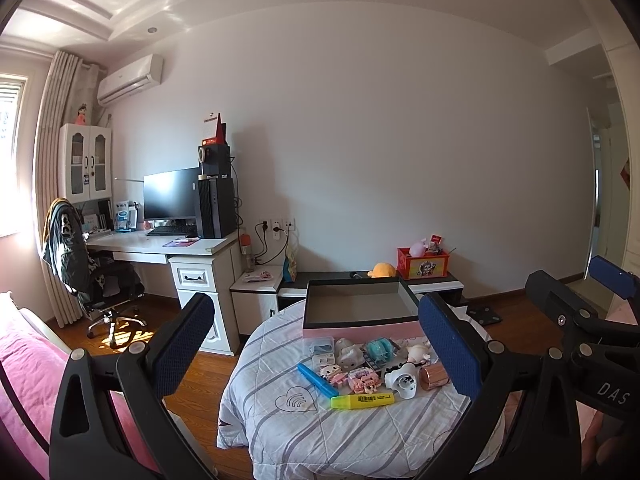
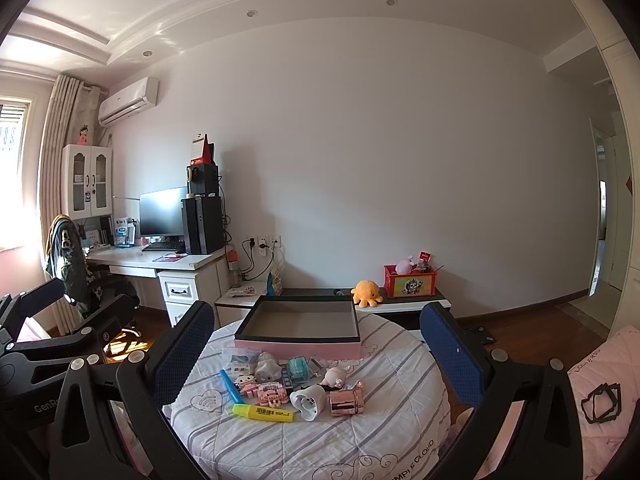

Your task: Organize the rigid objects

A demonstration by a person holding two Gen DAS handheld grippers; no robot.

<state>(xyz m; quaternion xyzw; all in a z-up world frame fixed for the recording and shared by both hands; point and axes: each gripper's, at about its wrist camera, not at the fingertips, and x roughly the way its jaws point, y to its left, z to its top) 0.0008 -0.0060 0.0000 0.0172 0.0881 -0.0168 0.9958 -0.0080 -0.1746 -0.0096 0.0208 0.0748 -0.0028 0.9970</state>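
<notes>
Pink-sided box sits open on the quilt-covered desk; before it lie small toys, a yellow highlighter bearing a barcode, and a copper cup. Quilt print reads "CLOUD". Left hand-held gripper and right hand-held gripper both gape wide, empty.

Both wrist cameras look forward and slightly down from just off the round table, facing the far wall. Left sits left of right. Both share the table at 6 o'clock and the desk at 9.
</notes>
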